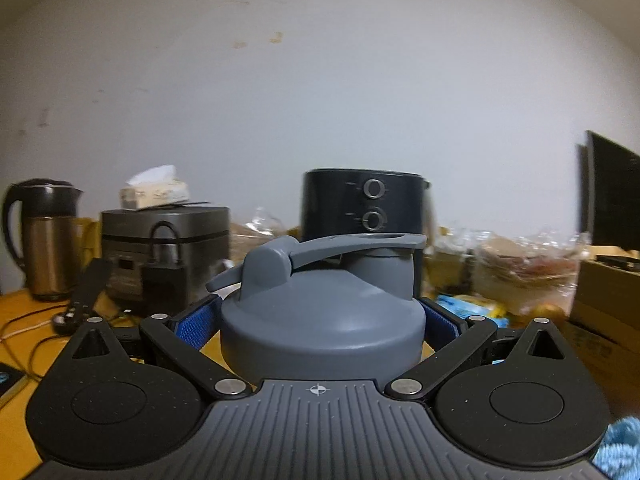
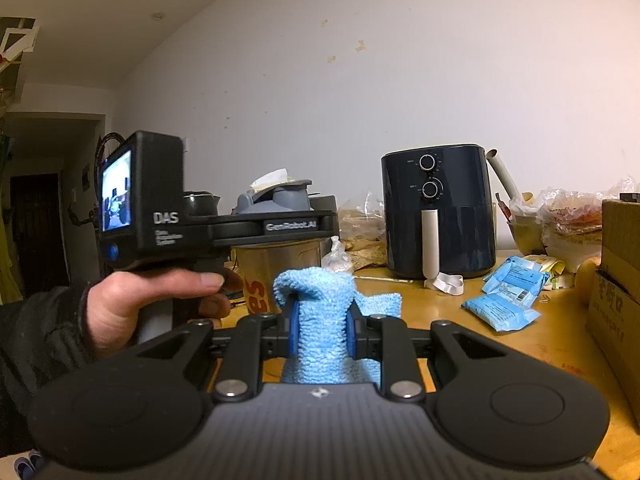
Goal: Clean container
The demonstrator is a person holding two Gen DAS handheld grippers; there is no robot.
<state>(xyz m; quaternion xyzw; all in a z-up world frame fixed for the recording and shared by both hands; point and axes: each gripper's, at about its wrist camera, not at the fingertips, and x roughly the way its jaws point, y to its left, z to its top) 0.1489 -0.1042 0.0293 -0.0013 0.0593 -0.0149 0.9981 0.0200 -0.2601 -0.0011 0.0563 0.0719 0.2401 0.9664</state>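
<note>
Left wrist: my left gripper [image 1: 320,320] clamped around grey-lidded container [image 1: 320,312], held above the wooden table [image 1: 24,312], right wrist: my right gripper [image 2: 322,330] pinching blue cloth [image 2: 320,320], container [image 2: 280,198] just left, air fryer [image 2: 438,212] behind.

Black grippers [image 2: 320,334], blue-padded fingers [image 2: 293,332], dark sleeve [image 2: 36,344].

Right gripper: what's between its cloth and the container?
Right wrist view: the blue cloth, clamped in the right gripper, is apart from the container held by the left gripper. Only bare wooden table shows between.
</note>
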